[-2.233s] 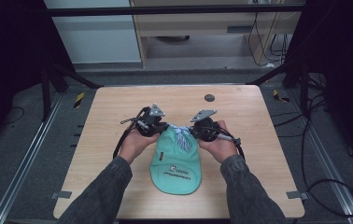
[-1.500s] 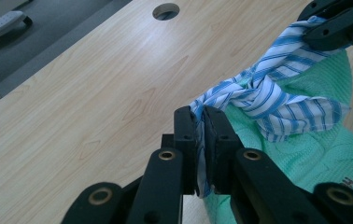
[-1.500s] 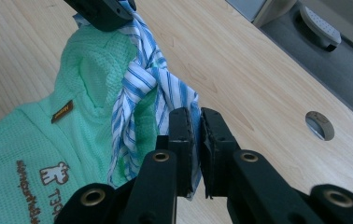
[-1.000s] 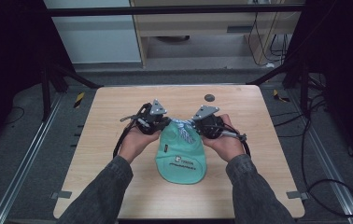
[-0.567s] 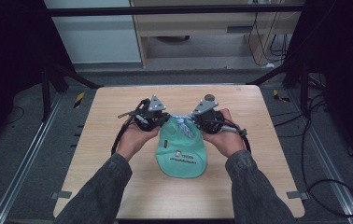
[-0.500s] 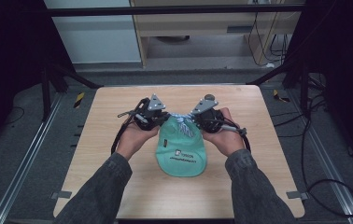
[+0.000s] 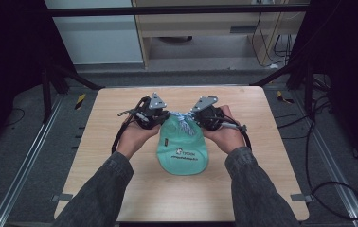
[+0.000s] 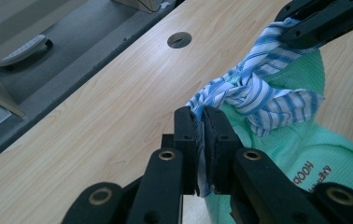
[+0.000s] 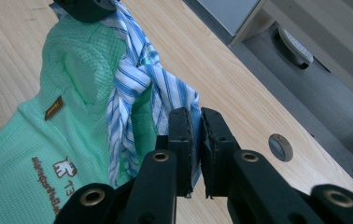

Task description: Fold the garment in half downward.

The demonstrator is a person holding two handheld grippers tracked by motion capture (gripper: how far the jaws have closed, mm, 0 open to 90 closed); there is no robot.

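You have the green garment [image 7: 183,146] lying mid-surface [image 7: 120,189], printed end toward you, its blue-striped cloth [image 7: 182,118] bunched at the far end. Your left gripper [image 8: 201,128] has its fingers clenched on one end of that striped cloth, and your right gripper [image 9: 196,135] pinches the other end. The striped part looks twisted, perhaps knotted. What seems left is pulling it snug or straight and letting go.

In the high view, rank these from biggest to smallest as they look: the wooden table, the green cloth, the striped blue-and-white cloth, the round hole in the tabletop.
1. Wooden table, clearly largest.
2. Green cloth.
3. Striped blue-and-white cloth, a small knot between the left tool and right tool.
4. Round hole in the tabletop, though the right tool's plate partly hides it, so its rank against the striped cloth is unsure.
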